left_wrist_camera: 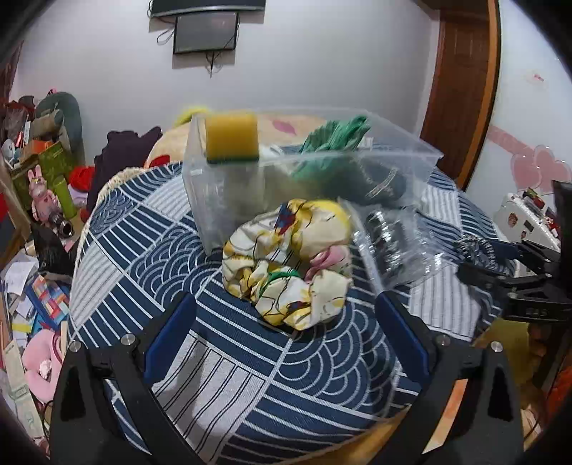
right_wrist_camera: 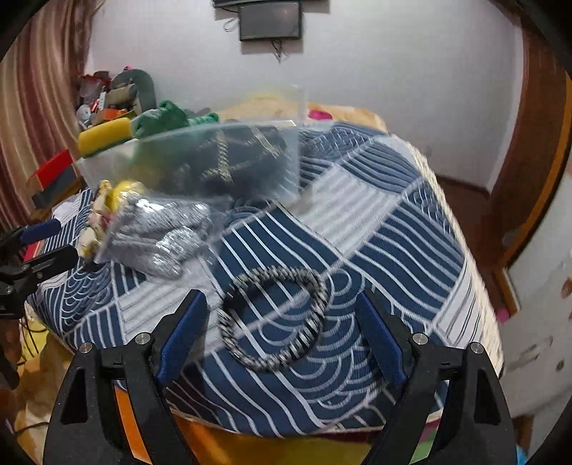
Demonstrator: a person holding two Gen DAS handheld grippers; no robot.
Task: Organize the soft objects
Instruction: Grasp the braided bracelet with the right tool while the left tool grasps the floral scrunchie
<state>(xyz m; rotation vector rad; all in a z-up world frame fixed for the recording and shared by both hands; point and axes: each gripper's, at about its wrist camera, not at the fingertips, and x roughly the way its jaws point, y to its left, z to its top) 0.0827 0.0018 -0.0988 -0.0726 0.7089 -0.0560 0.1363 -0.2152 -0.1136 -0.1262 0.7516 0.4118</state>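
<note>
A yellow floral scrunchie (left_wrist_camera: 287,263) lies on the blue patterned tablecloth (left_wrist_camera: 150,243), just ahead of my open, empty left gripper (left_wrist_camera: 286,331). Behind it stands a clear plastic box (left_wrist_camera: 250,186) holding a yellow-green sponge (left_wrist_camera: 231,137), green cloth (left_wrist_camera: 334,139) and dark items. A clear bag of grey fabric (left_wrist_camera: 389,243) lies to the right; it also shows in the right wrist view (right_wrist_camera: 161,232). A black-and-white braided hair tie (right_wrist_camera: 275,318) lies between the fingers of my open right gripper (right_wrist_camera: 282,339). The right gripper also shows at the left wrist view's right edge (left_wrist_camera: 497,264).
The round table's edge (right_wrist_camera: 286,429) runs close under both grippers. Clutter of toys, boxes and papers (left_wrist_camera: 39,200) fills the floor to the left. A wooden door (left_wrist_camera: 461,86) stands at the right, a dark screen (left_wrist_camera: 205,32) hangs on the back wall.
</note>
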